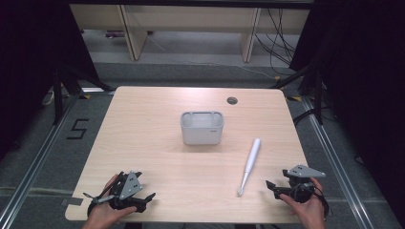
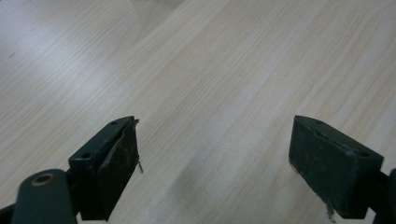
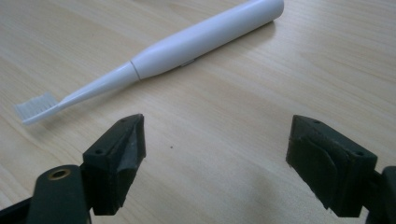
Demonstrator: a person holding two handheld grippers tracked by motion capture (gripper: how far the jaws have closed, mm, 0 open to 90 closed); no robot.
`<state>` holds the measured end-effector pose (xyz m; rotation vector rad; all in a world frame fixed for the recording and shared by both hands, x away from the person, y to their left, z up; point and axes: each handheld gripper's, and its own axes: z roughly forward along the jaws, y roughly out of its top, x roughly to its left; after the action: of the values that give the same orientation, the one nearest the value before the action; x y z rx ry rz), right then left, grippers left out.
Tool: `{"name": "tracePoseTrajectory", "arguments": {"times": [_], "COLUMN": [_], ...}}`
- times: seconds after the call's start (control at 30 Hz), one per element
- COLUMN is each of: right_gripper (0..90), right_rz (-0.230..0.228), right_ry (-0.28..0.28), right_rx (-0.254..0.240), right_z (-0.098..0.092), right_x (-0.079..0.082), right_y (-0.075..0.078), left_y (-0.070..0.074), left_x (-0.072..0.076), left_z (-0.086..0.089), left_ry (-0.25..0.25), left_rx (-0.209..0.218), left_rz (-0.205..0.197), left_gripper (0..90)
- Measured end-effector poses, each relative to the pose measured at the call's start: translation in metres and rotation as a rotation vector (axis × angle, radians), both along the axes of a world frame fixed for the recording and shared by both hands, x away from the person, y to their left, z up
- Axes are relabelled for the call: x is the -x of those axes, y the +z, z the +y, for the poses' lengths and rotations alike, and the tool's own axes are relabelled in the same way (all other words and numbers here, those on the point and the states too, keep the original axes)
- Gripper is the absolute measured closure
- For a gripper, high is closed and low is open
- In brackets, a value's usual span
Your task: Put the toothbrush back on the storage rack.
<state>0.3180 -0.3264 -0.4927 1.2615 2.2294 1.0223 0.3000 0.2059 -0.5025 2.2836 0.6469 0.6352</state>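
A white electric toothbrush [image 1: 250, 166] lies flat on the wooden table [image 1: 157, 119], bristle end toward the near edge. In the right gripper view the toothbrush [image 3: 187, 44] lies just beyond the jaws, bristles at the left. A grey-white holder cup [image 1: 202, 127] stands mid-table, hollow and upright. My right gripper [image 1: 273, 186] rests near the front right edge, open, nothing between its jaws [image 3: 215, 158]. My left gripper [image 1: 145, 199] sits at the front left, open over bare wood [image 2: 215, 163].
A round cable hole [image 1: 232, 100] is set in the table's far edge. Wooden furniture legs and cables stand on the floor beyond the table. Dark curtains and metal frame legs flank both sides.
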Motion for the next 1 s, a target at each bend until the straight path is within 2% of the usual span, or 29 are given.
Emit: {"name": "tracePoseTrajectory", "arguments": {"times": [0.03, 0.07, 0.1, 0.13, 0.17, 0.2, 0.3, 0.33, 0.43, 0.47, 0.5, 0.53, 0.57, 0.6, 0.63, 0.67, 0.7, 0.77, 0.8, 0.9, 0.93, 1.0], "right_gripper": [21.2, 21.4, 21.8, 21.8, 22.1, 22.4, 22.7, 22.7, 23.2, 23.5, 23.6, 24.1, 24.2, 24.2, 24.2, 24.3, 24.8, 25.1, 25.1, 25.8, 26.6, 26.9], "right_rz": [0.025, 0.019, -0.007, -0.007, -0.004, 0.020, -0.001, 0.017, 0.014, 0.013, 0.028, 0.020, -0.023, -0.008, -0.008, 0.005, -0.025, -0.027, -0.005, -0.012, -0.036, -0.036], "right_ry": [-0.016, -0.004, 0.013, 0.013, 0.016, -0.004, 0.020, 0.020, 0.019, 0.003, -0.001, -0.001, 0.016, 0.010, 0.010, -0.019, 0.003, -0.009, -0.015, -0.023, -0.002, -0.006], "right_rx": [-0.009, -0.001, 0.015, 0.015, 0.012, -0.006, 0.008, 0.000, 0.003, 0.001, -0.004, -0.007, 0.011, -0.001, -0.001, -0.016, 0.001, -0.019, -0.026, -0.014, -0.004, 0.004], "right_z": [0.003, 0.002, 0.001, 0.001, 0.001, 0.003, 0.001, 0.001, 0.002, 0.003, 0.004, 0.004, 0.002, 0.003, 0.003, 0.004, 0.001, 0.003, 0.005, 0.006, 0.007, 0.008], "right_x": [0.002, 0.001, -0.001, -0.001, -0.001, 0.001, -0.001, -0.002, -0.002, -0.001, -0.001, -0.001, -0.004, -0.004, -0.004, -0.004, -0.007, -0.007, -0.010, -0.014, -0.019, -0.021], "right_y": [0.000, 0.000, -0.001, -0.001, 0.000, 0.000, 0.000, 0.000, -0.001, 0.000, 0.001, 0.002, 0.002, 0.002, 0.002, 0.004, 0.004, 0.004, 0.006, 0.008, 0.010, 0.011], "left_y": [0.000, 0.000, 0.000, 0.000, 0.000, 0.000, 0.000, -0.001, 0.000, -0.001, 0.000, -0.001, -0.001, 0.000, -0.001, -0.002, -0.002, -0.002, -0.001, -0.002, -0.002, -0.002], "left_x": [0.000, 0.000, 0.000, 0.000, 0.000, 0.000, 0.000, 0.000, 0.000, 0.000, -0.001, 0.000, 0.000, -0.001, -0.001, -0.001, -0.001, -0.001, -0.001, -0.001, -0.001, -0.001], "left_z": [0.000, 0.000, 0.000, 0.000, 0.000, 0.000, 0.000, 0.000, 0.000, 0.000, 0.000, -0.001, -0.001, 0.000, 0.000, -0.001, -0.001, 0.000, 0.000, 0.000, 0.000, 0.000], "left_ry": [0.000, -0.002, -0.002, -0.002, -0.001, -0.004, -0.003, -0.002, -0.004, -0.001, -0.006, 0.003, 0.003, -0.007, 0.005, 0.013, 0.012, 0.012, 0.006, 0.010, 0.012, 0.015], "left_rx": [-0.001, -0.005, -0.006, -0.006, -0.003, -0.003, -0.003, -0.001, -0.004, -0.001, -0.018, 0.007, 0.007, -0.014, 0.000, -0.005, -0.004, -0.006, -0.002, 0.001, 0.003, 0.005], "left_rz": [0.001, 0.002, 0.001, 0.001, 0.001, 0.001, 0.002, 0.002, 0.003, 0.003, 0.002, 0.003, 0.003, 0.004, 0.001, -0.012, -0.010, -0.010, -0.002, 0.000, 0.000, -0.002], "left_gripper": [15.3, 15.3, 15.3, 15.3, 15.3, 15.3, 15.3, 15.3, 15.3, 15.3, 15.3, 15.3, 15.3, 15.3, 15.3, 15.3, 15.3, 15.3, 15.3, 15.3, 15.3, 15.3]}}
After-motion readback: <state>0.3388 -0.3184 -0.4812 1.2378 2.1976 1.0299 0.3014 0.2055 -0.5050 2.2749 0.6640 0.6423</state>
